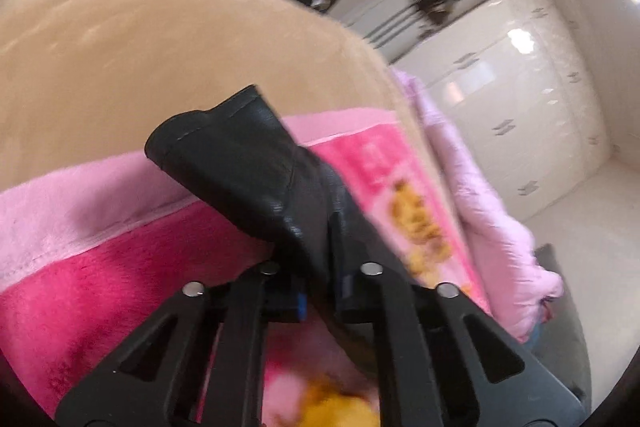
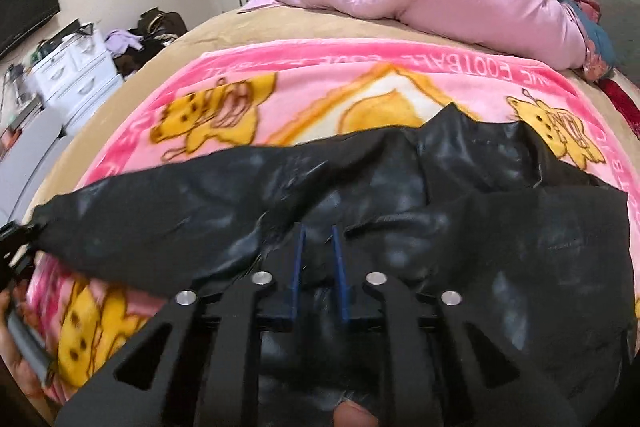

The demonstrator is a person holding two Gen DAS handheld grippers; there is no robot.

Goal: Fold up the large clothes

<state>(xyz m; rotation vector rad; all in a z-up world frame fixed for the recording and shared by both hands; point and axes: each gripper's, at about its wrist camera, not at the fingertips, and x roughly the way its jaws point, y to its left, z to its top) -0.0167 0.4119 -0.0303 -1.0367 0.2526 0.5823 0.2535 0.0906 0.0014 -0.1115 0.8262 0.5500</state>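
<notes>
Your left tool (image 1: 320,263) pinches a sleeve end of the black leather-look jacket (image 2: 360,195), lifted over the pink cartoon fleece blanket (image 2: 320,87). Your right tool (image 2: 318,267) sits narrow, its tips against the jacket's middle.

Both grippers are built from matte black plastic arms with triangular cut-outs, each joint capped by a round silver bolt. Blue finger pads (image 2: 298,267) are seen on the right gripper (image 2: 318,259); a blue edge is glimpsed on the left gripper (image 1: 316,291).
</notes>
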